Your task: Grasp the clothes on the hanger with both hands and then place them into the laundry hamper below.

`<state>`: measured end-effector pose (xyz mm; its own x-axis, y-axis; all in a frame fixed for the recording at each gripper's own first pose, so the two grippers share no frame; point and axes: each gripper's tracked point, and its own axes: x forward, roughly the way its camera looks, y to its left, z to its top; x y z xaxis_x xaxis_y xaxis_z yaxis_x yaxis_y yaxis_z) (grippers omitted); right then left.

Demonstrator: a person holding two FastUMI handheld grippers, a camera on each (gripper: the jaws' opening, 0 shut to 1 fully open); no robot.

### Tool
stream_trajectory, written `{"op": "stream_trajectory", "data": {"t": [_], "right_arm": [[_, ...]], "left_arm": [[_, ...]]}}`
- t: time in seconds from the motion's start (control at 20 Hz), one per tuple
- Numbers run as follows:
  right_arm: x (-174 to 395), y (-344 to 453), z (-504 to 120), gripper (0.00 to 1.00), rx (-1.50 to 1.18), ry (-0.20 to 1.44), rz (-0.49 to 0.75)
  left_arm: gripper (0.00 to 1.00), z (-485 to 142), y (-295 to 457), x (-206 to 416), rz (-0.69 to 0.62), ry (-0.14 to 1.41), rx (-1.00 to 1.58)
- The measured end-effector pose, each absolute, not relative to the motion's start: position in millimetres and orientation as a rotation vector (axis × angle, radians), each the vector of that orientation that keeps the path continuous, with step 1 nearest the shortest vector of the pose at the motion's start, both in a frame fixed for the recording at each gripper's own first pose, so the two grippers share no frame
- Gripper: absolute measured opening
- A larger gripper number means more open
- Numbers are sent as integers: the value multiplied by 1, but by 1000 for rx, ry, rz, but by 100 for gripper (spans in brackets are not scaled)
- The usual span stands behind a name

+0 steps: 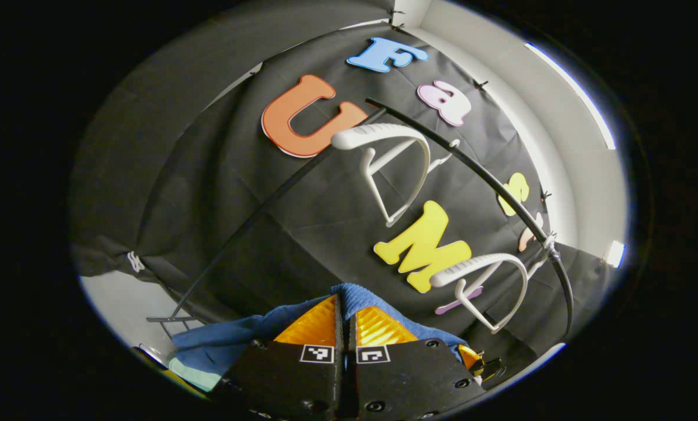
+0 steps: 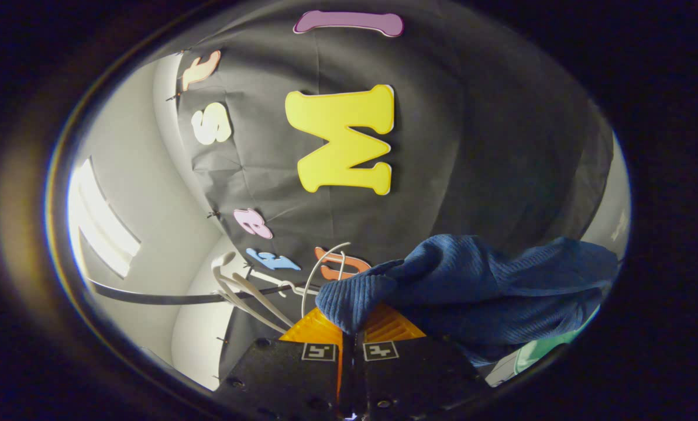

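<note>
While both tilt steeply, left gripper (image 1: 345, 318) and right gripper (image 2: 353, 327) each pinch the blue garment (image 2: 471, 286).

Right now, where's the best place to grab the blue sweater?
Probably its bunched top edge, from the front, one gripper near each end. The blue sweater is soft and folds thin, so the right gripper and left gripper each pinch a fold that way now.

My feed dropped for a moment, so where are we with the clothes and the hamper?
Done: the blue knit garment is off the rail; both white hangers there hang bare. In hand: the left tool and the right tool are each closed on a fold of it, held up near the rail. Left: lowering it into the hamper, which I cannot make out here, and letting go.
</note>
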<state>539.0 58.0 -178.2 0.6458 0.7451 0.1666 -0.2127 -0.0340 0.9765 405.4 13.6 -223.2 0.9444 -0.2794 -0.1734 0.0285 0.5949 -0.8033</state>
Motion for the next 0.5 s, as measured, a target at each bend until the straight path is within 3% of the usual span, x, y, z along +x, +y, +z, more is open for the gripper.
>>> {"op": "stream_trajectory", "data": {"t": [0.5], "right_arm": [[489, 89, -159, 4, 1356, 488, 835]], "left_arm": [[0, -198, 2, 374, -225, 310, -877]]}}
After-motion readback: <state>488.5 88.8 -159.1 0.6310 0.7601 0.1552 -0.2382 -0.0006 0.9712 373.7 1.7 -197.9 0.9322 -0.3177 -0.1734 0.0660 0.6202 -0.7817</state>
